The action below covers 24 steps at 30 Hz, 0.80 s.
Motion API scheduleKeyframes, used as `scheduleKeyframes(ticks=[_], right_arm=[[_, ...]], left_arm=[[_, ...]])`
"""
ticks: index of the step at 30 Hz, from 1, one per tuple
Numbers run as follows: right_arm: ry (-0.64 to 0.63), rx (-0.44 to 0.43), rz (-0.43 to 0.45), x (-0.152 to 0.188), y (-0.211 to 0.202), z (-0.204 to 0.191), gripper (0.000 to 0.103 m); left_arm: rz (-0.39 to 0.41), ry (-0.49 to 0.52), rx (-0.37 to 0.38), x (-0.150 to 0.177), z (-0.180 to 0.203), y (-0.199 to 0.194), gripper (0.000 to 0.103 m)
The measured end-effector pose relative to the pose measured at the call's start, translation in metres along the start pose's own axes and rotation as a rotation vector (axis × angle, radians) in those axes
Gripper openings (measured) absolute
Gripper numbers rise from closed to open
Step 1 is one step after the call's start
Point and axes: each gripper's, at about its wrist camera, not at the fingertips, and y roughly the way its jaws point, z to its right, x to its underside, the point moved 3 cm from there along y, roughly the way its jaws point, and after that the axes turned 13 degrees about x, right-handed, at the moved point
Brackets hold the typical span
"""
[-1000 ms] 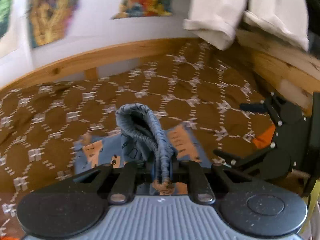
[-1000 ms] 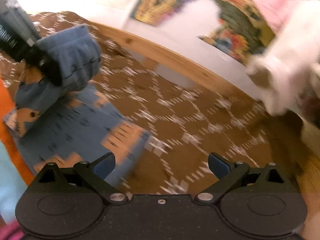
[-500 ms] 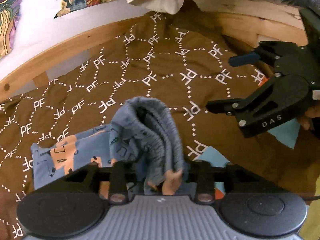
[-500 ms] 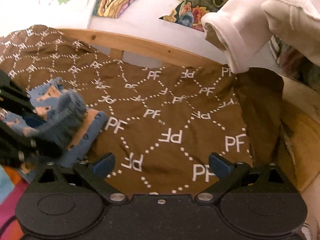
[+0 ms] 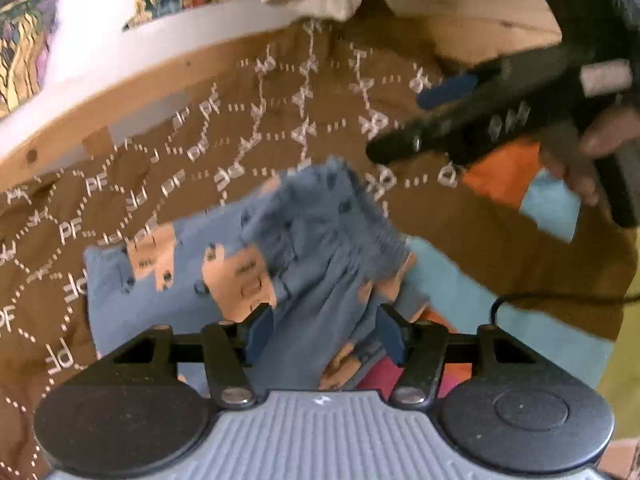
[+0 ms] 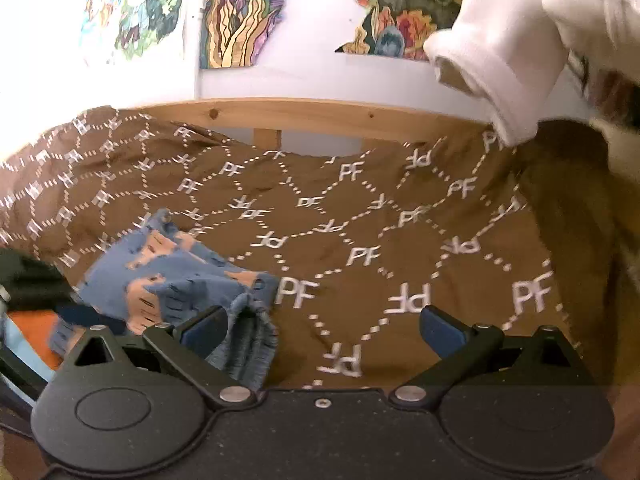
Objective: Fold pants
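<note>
Left hand-held gripper, jaws just opening, straddles the pants bunched on the bedspread; right hand-held gripper spread empty beside them; released waistband may slump, spoiling the fold

free: brown bedspread right | blocked: wooden rail behind

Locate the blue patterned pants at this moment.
The pants lie folded on the brown PF bedspread, low centre in the left wrist view, waistband between the left gripper's opened jaws.
</note>
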Motion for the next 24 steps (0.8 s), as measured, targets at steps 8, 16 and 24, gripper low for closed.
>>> scheduleKeyframes(ticks=[8,16,24], right_arm=[[0.078,-0.165,-0.113,0.001,0.023,-0.016,0.088],[0.181,-0.215,-0.167,-0.004,0.037,-0.018,0.034],[0.214,-0.164,-0.224,0.005,0.044,-0.01,0.031]], left_arm=[[-0.069,0.002,0.015,0.01,-0.004,0.019,0.043],[-0.077,0.099,-0.003,0.021,0.011,0.015,0.022],[-0.109,0.224,-0.012,0.033,0.034,0.011,0.014]])
